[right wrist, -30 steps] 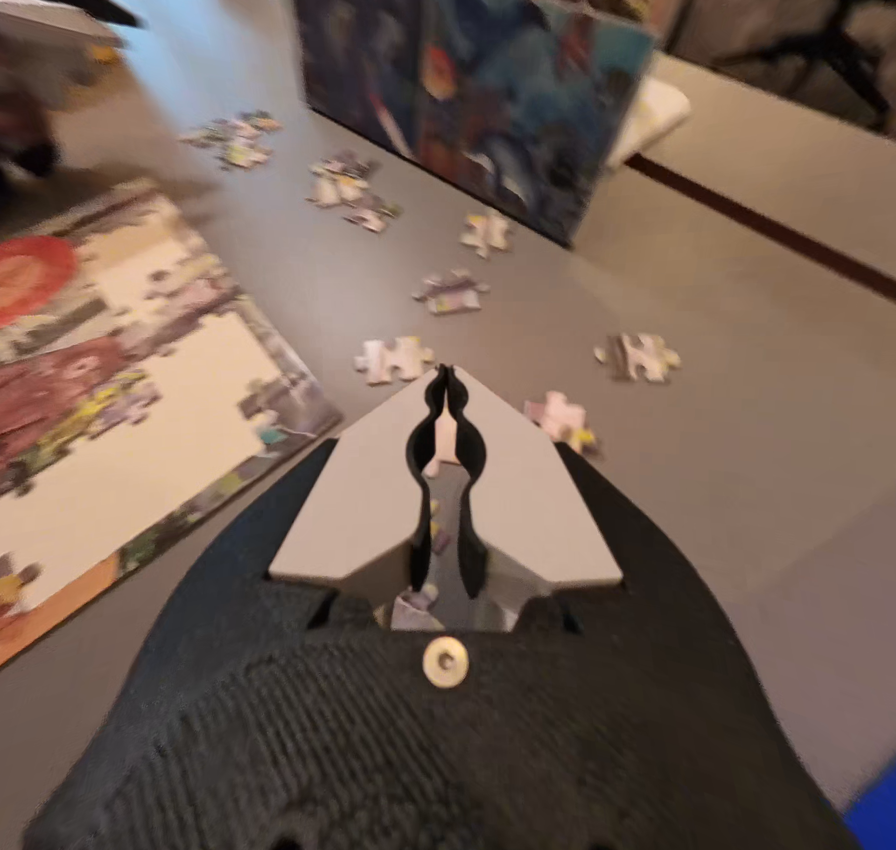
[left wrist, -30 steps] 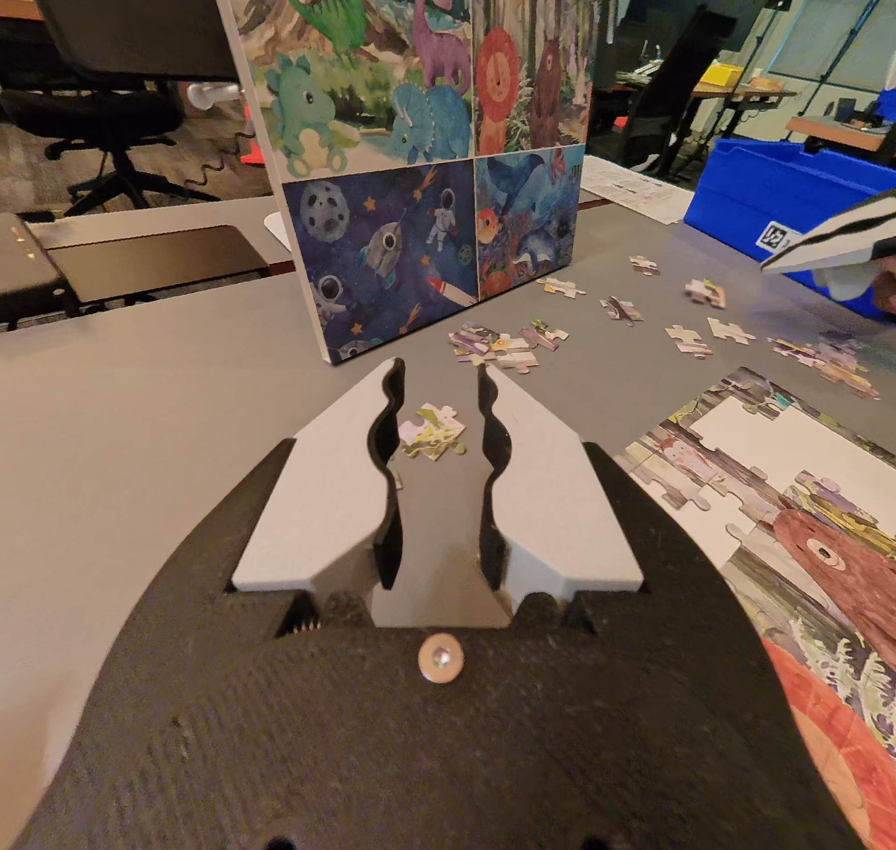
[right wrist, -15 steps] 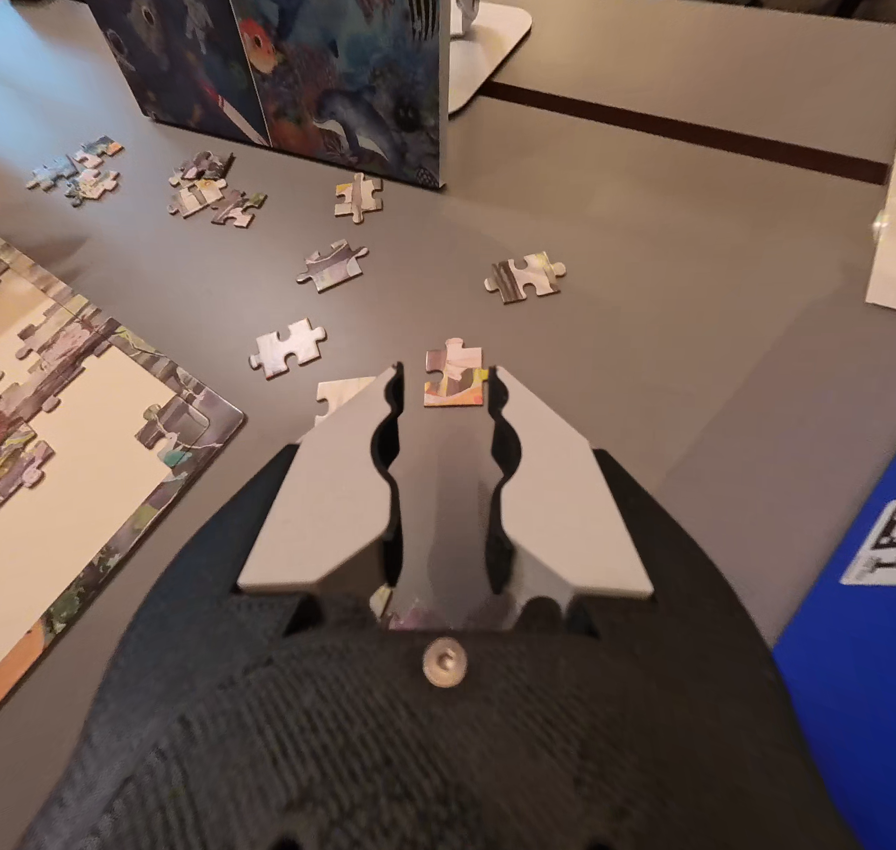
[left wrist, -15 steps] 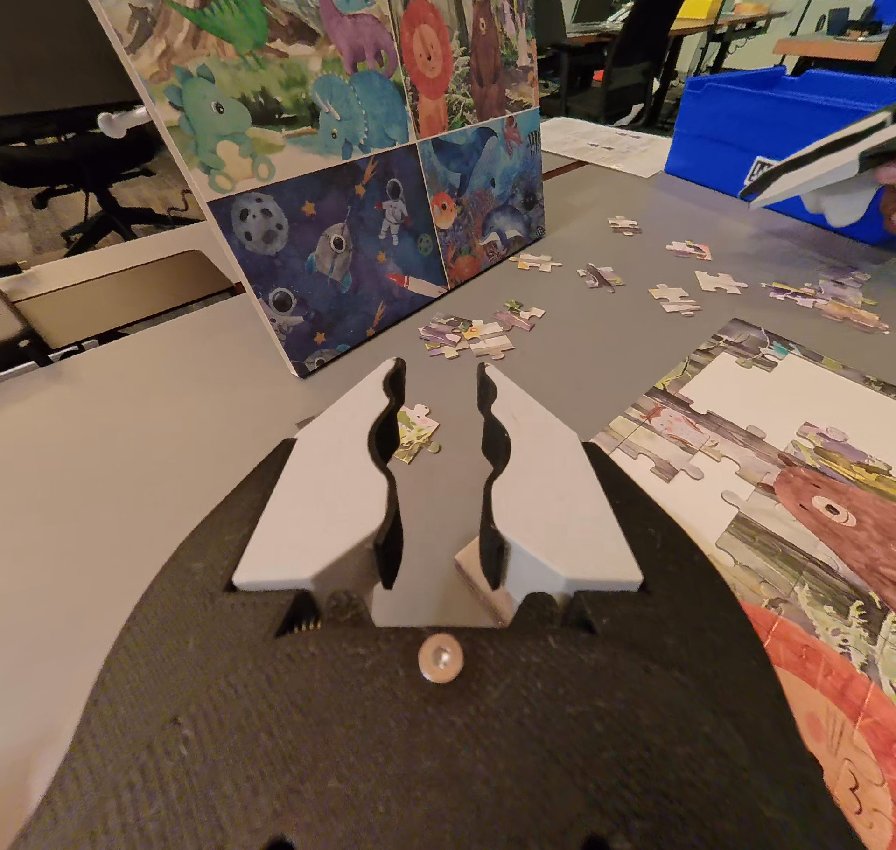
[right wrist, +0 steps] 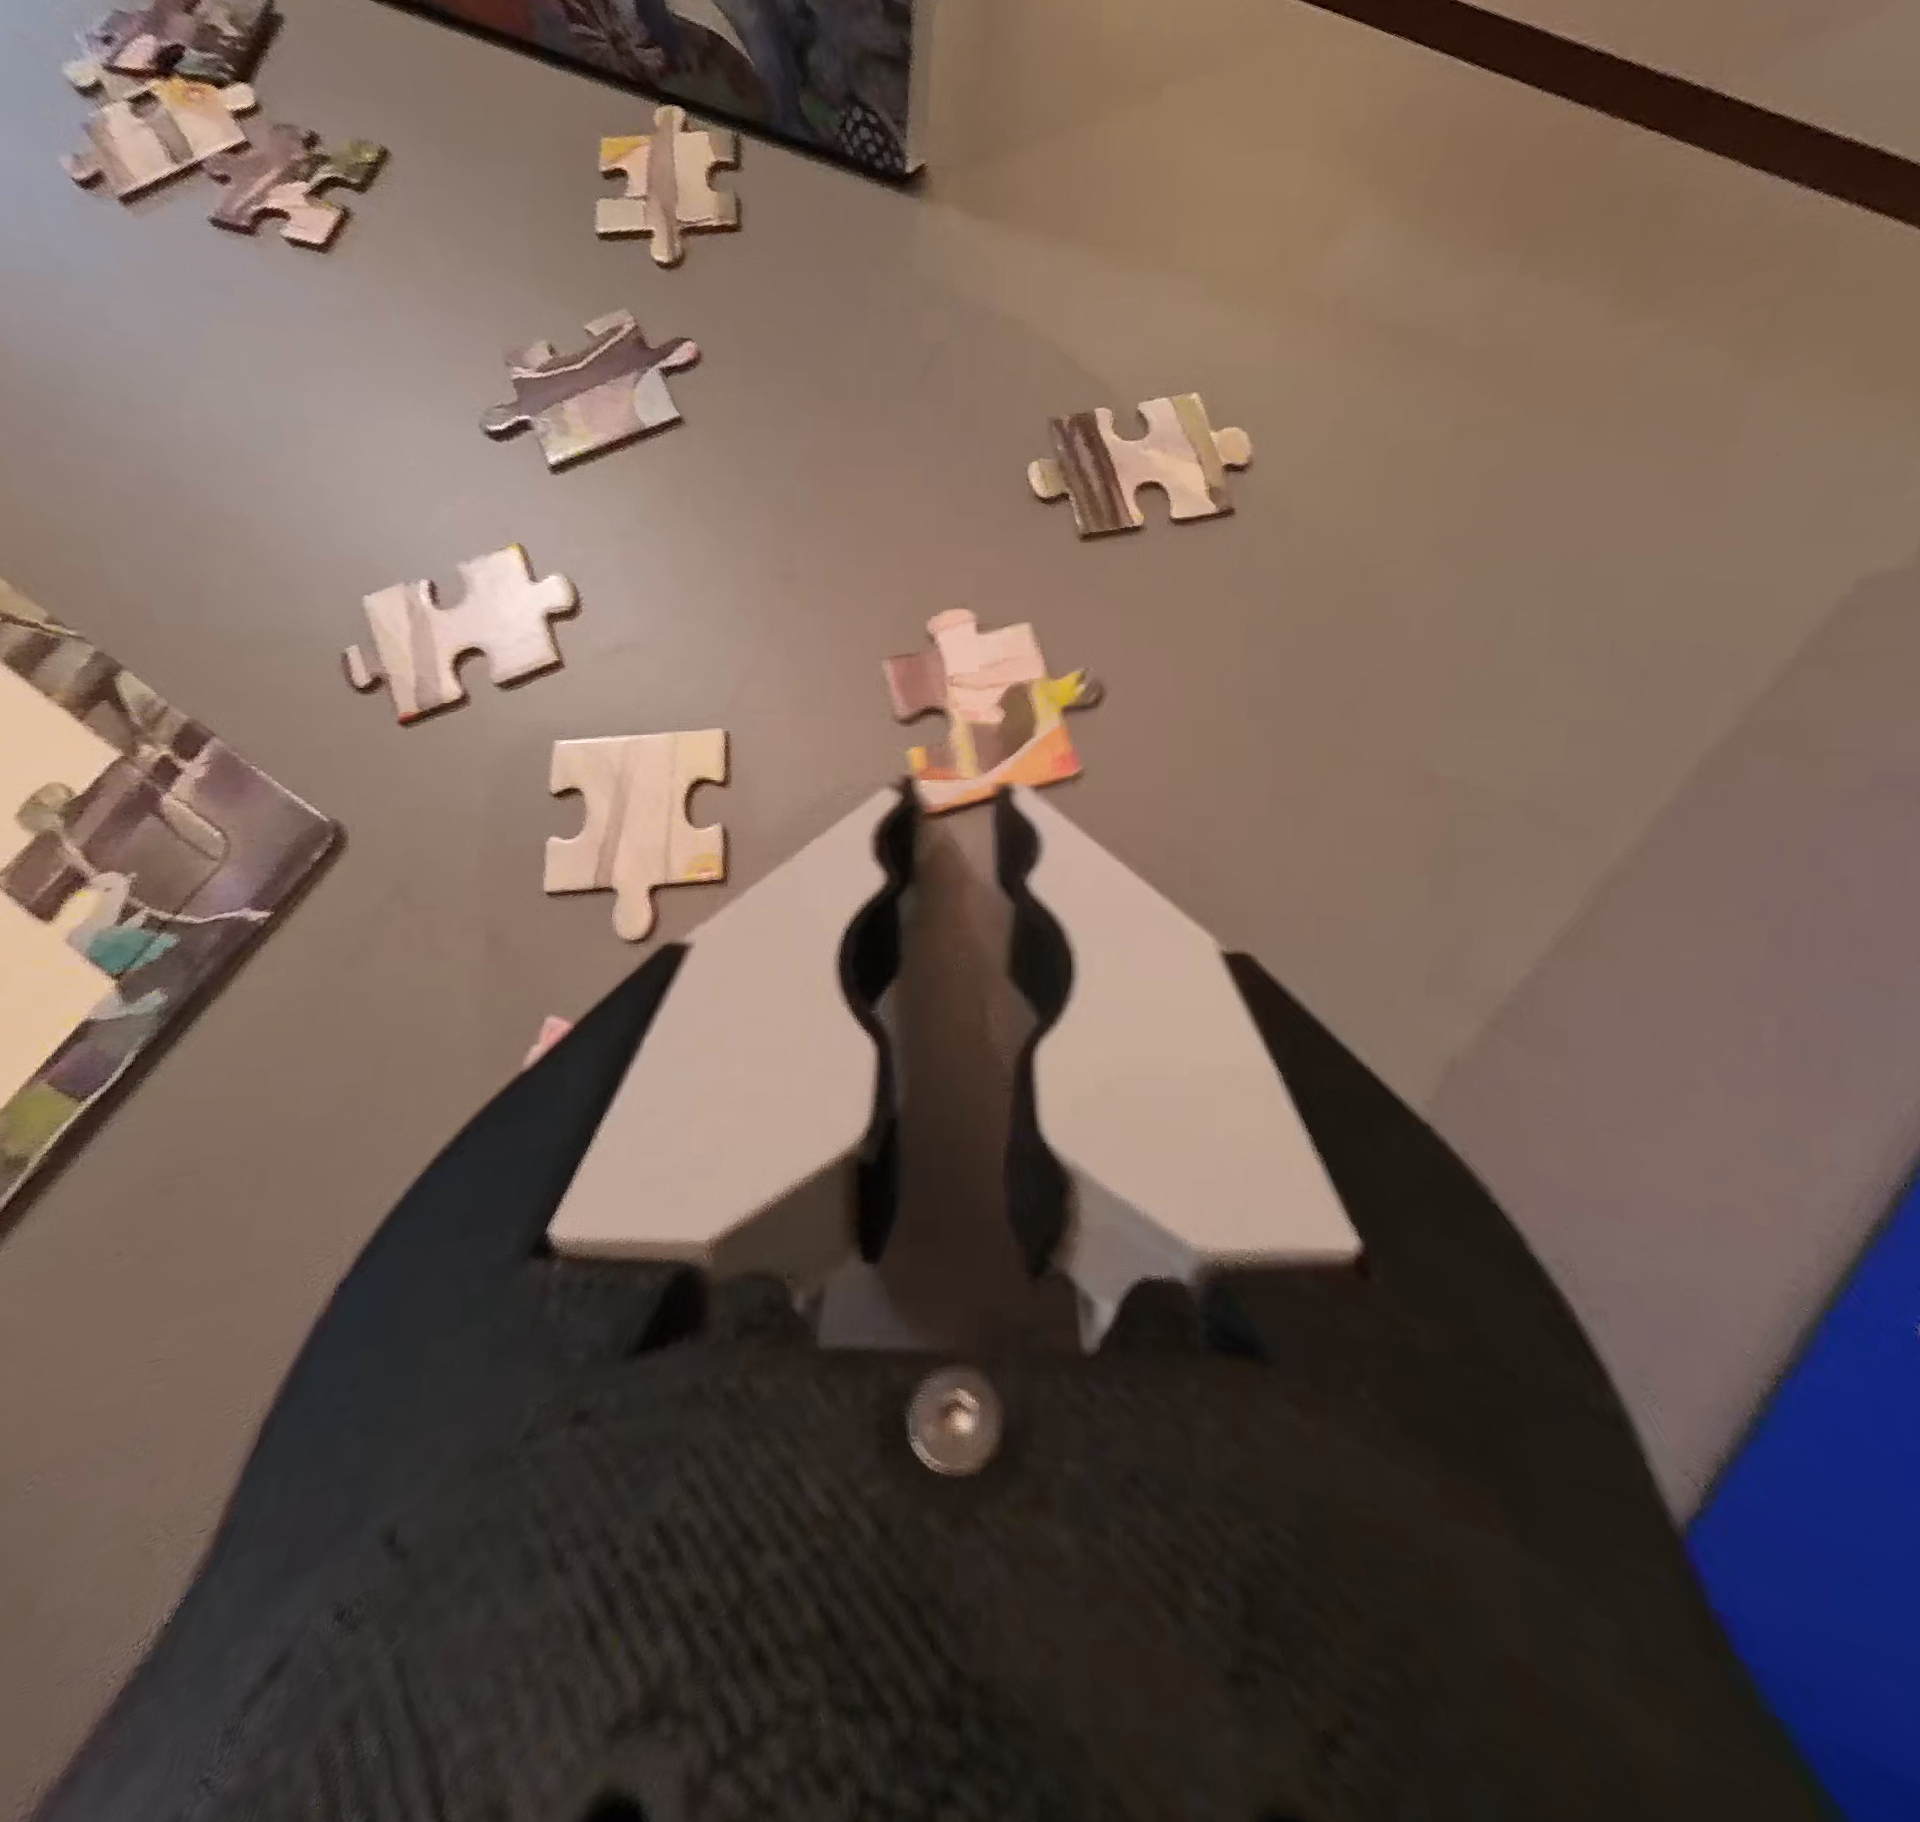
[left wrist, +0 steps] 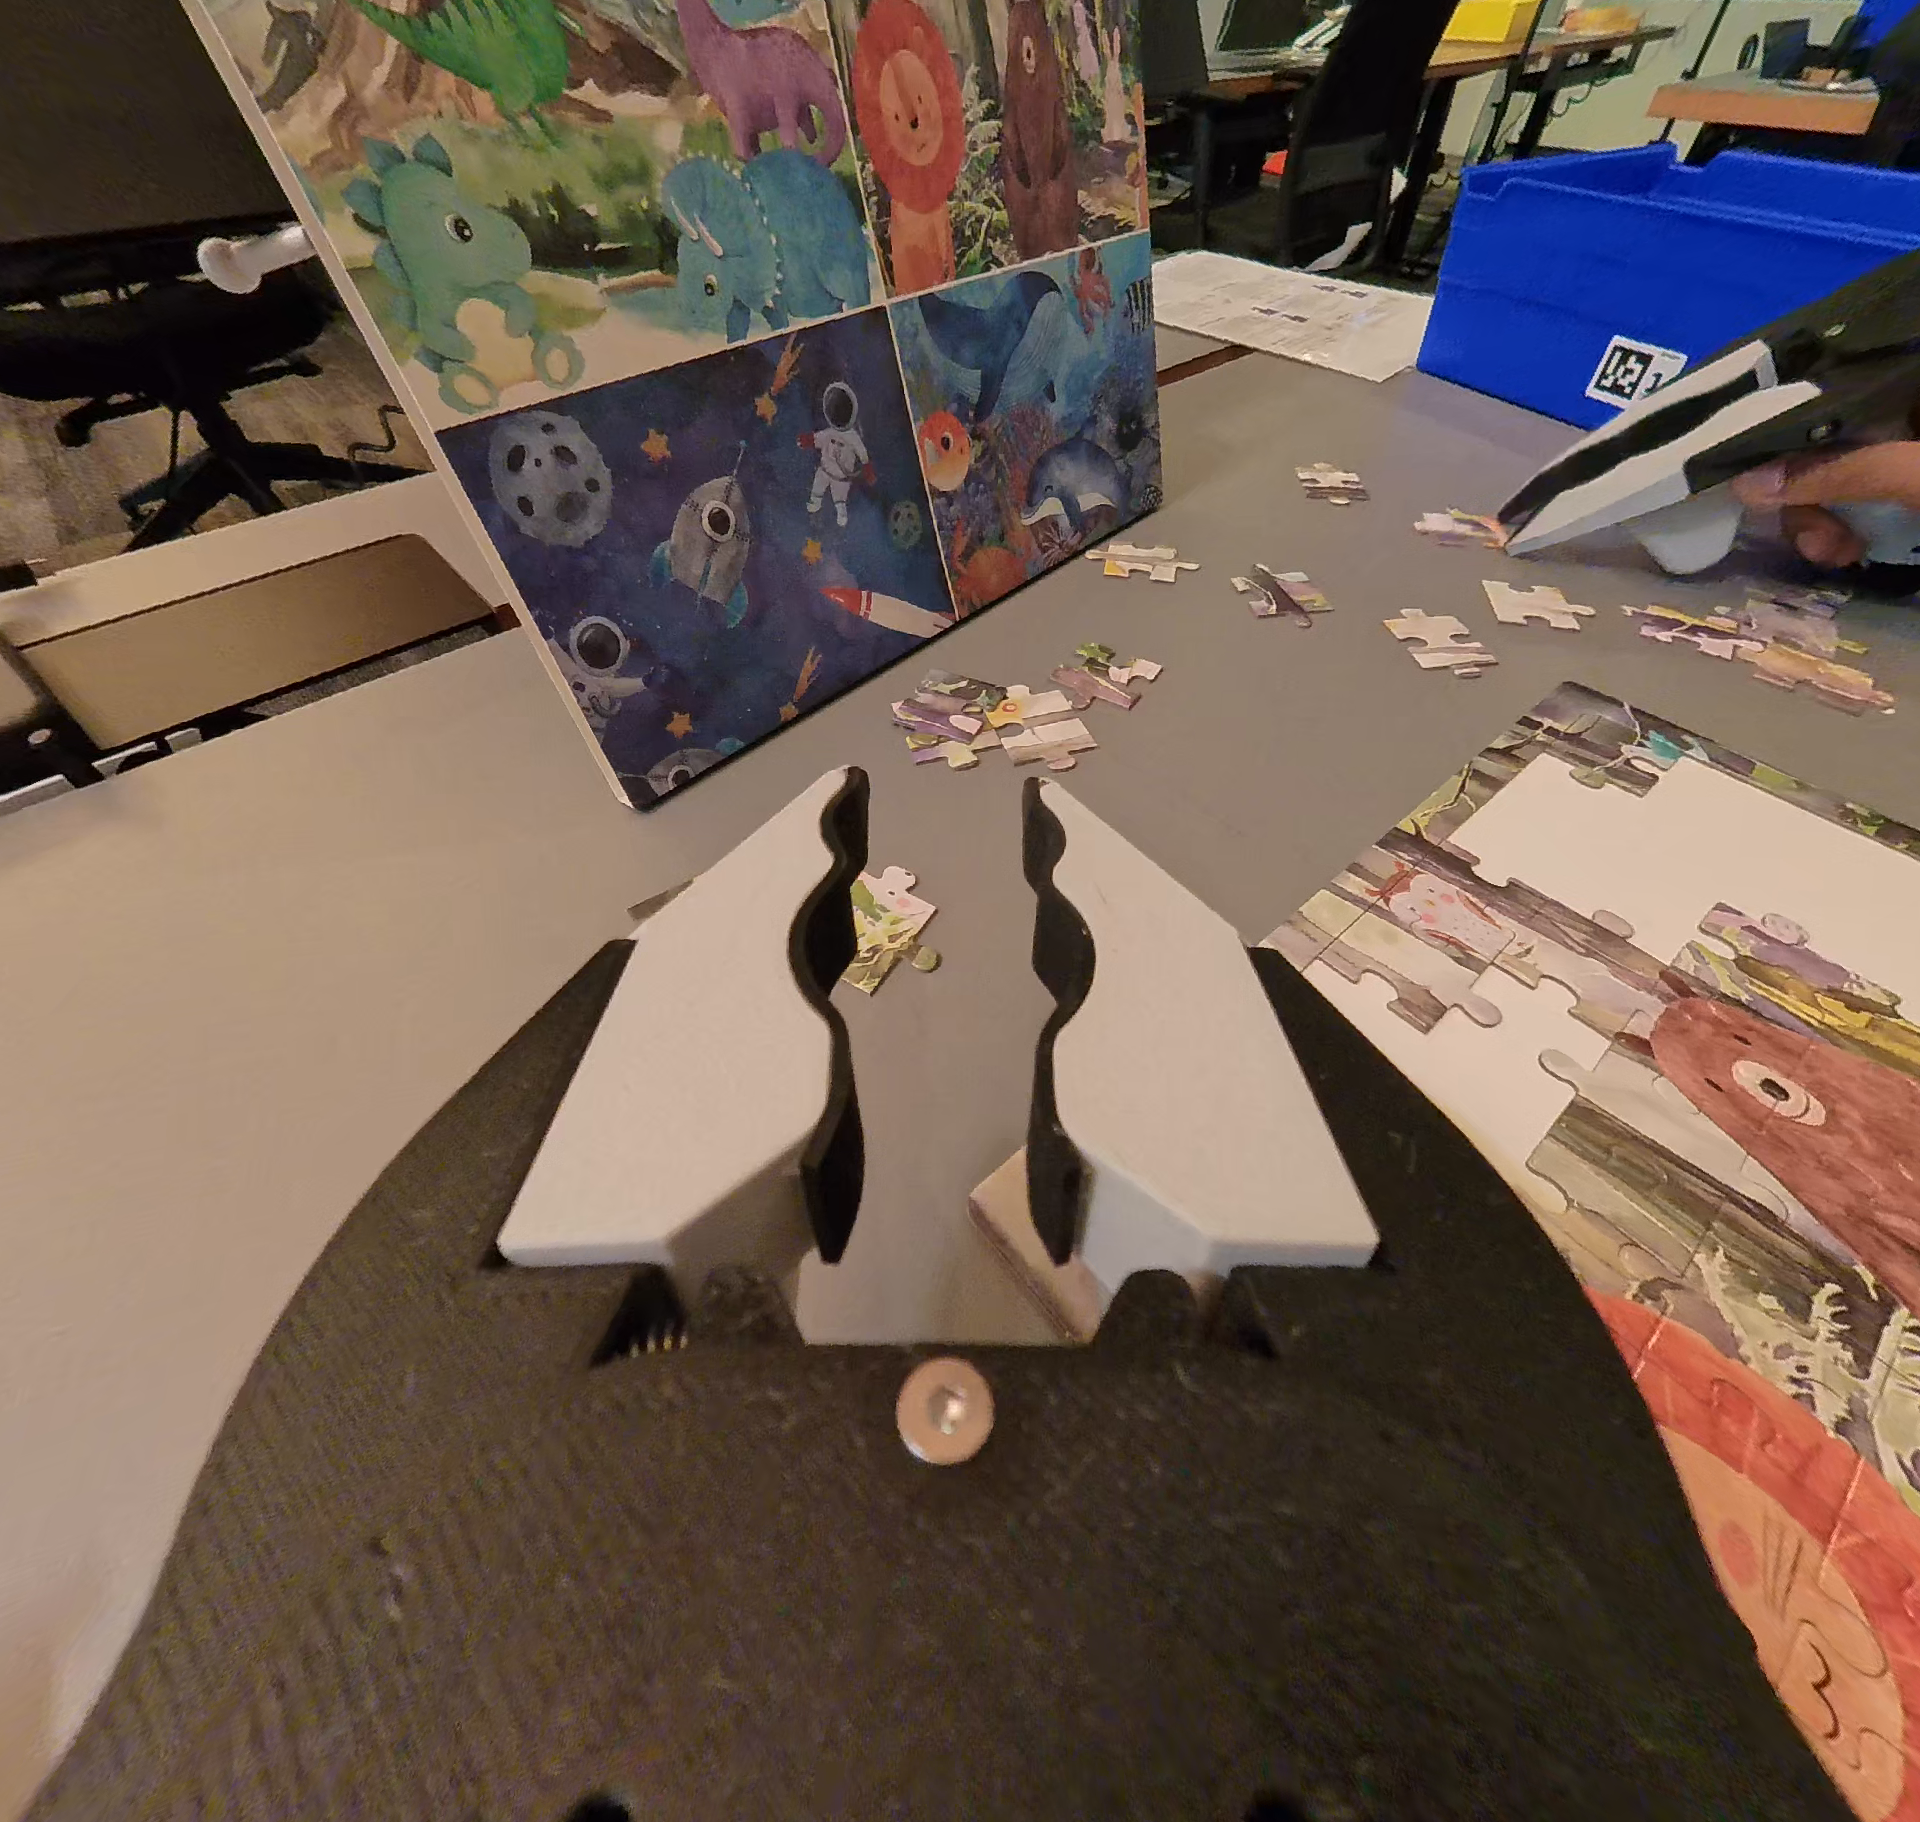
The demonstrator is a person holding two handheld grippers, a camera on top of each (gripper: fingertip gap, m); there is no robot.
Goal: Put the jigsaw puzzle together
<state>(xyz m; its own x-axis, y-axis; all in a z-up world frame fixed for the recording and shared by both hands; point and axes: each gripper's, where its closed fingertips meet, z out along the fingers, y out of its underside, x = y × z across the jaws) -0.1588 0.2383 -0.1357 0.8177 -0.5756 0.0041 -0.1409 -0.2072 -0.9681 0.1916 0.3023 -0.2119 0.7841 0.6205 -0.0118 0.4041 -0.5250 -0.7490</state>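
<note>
The part-built jigsaw (left wrist: 1558, 1045) lies flat at the right of the left wrist view, with a bear, a red-orange shape and a bare white area; its corner also shows in the right wrist view (right wrist: 156, 837). My left gripper (left wrist: 945, 796) is open and empty, low over the grey table, with a green-and-white piece (left wrist: 894, 925) lying between its fingers, partly hidden by the left one. My right gripper (right wrist: 956, 796) is narrowly open, its tips at the near edge of a pink-and-orange piece (right wrist: 987, 712) that lies flat. The right gripper also shows in the left wrist view (left wrist: 1517, 536), tips down on the table.
The picture-covered puzzle box (left wrist: 727, 318) stands upright at the back. Loose pieces lie scattered: a cluster (left wrist: 997, 723), single ones (right wrist: 457, 629), (right wrist: 634, 827), (right wrist: 587, 385), (right wrist: 1138, 463). A blue bin (left wrist: 1662, 255) stands at the far right. My right fingertips sit around 35 cm from my left ones. The part-built jigsaw (left wrist: 1558, 1045) lies around 15 cm away from my left fingertips.
My right gripper has dropped to the pink-and-orange piece, and its jaws, shut a second ago and wide half a second ago, have narrowed. My left gripper stays open and has shifted only a little.
</note>
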